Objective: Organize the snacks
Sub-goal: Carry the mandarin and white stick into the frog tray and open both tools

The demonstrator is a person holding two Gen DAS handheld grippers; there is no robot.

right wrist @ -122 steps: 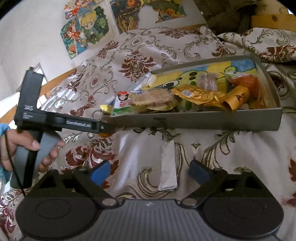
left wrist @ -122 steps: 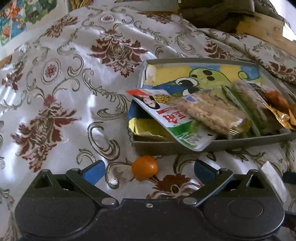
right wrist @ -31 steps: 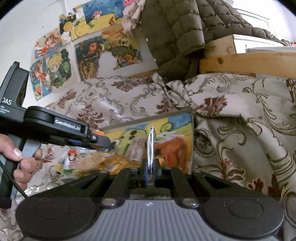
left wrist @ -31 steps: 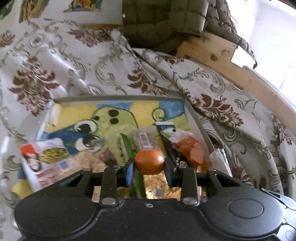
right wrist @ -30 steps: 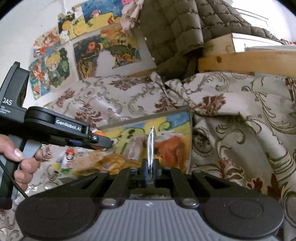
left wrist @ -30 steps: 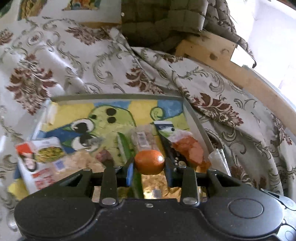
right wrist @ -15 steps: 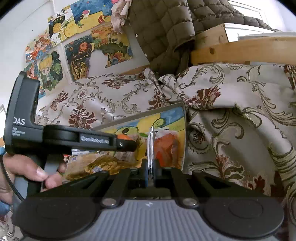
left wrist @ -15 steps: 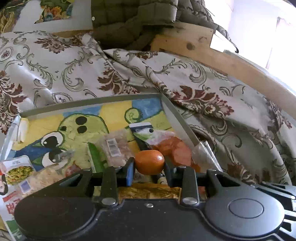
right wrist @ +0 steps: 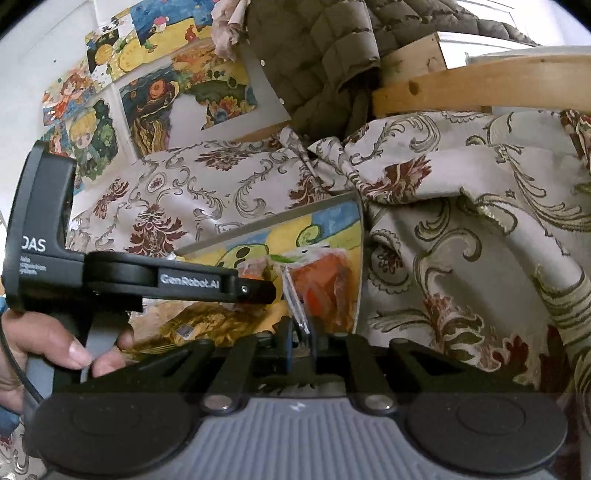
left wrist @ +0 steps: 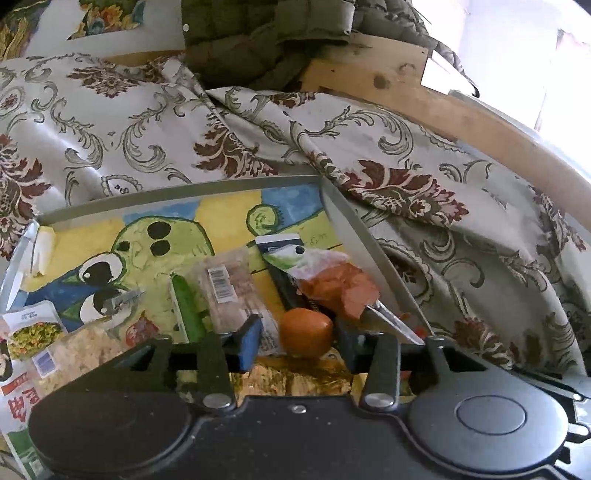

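Note:
My left gripper (left wrist: 297,341) hovers low over the right end of the grey tray (left wrist: 177,190), and its jaws are opening. The small orange (left wrist: 304,332) sits between them, close against the right pad and clear of the left pad, over a gold packet (left wrist: 306,380). My right gripper (right wrist: 301,345) is above the tray's right end too, and its jaws are opening slightly. A thin silver packet (right wrist: 295,299) stands edge-on in that gap and leans left, with neither pad pressing on it. In the right wrist view the left gripper (right wrist: 258,291) crosses from the left, held by a hand (right wrist: 55,350).
Inside the tray lie an orange-red packet (left wrist: 340,288), a clear barcoded packet (left wrist: 225,284), a green stick (left wrist: 184,310) and a rice-cracker packet (left wrist: 74,350). Patterned cloth (left wrist: 424,229) covers the surface around it. A wooden rail (left wrist: 461,118) and a quilted jacket (left wrist: 266,33) stand behind.
The left jaws have spread and the orange has come free of the left pad, sitting lower and to the right. The right jaws have parted a little and the silver packet has tipped leftward.

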